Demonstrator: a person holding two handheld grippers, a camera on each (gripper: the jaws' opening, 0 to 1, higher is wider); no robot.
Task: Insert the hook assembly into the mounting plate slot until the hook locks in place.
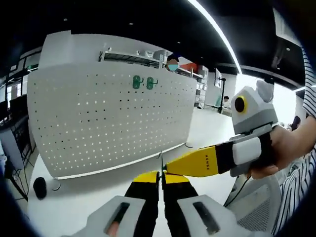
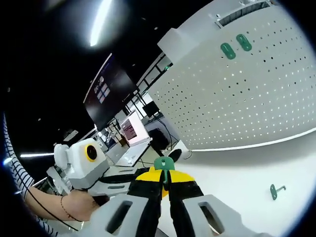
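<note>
green hook (image 2: 163,164) sits pinched between the right gripper (image 2: 164,183) tips, near the table's front. left gripper (image 1: 160,174) looks pressed together, perhaps on a thin wire. two green hooks (image 1: 143,83) hang high on the far white pegboard (image 1: 108,118); another (image 2: 275,190) lies on the table (image 2: 237,187).

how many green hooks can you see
4: two hooks mounted near the pegboard's top, one held in the right gripper, one loose on the table. Others may be hidden.
</note>
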